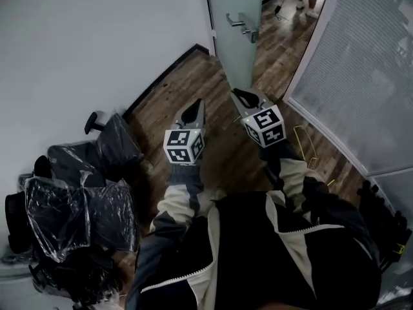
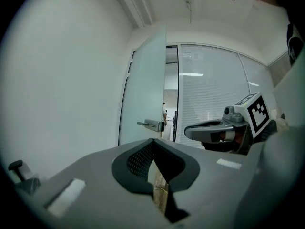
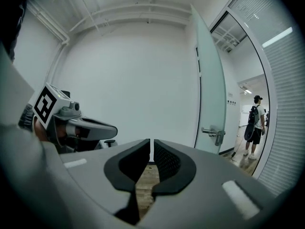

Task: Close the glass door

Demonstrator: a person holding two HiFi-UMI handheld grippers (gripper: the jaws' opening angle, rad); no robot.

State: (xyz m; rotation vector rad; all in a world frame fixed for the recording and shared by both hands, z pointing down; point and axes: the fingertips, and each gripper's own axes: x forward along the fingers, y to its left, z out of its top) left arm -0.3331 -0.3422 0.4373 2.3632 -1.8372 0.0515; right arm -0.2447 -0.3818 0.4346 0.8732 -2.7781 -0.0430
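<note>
Wooden floor [image 1: 222, 163] runs to the upright glass door [image 1: 235, 50], standing ajar.

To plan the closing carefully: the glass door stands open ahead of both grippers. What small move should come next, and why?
Probably carry the right gripper forward toward the door handle: the glass door stands open, the handle is ahead and untouched, and that gripper is the nearer one.
</note>
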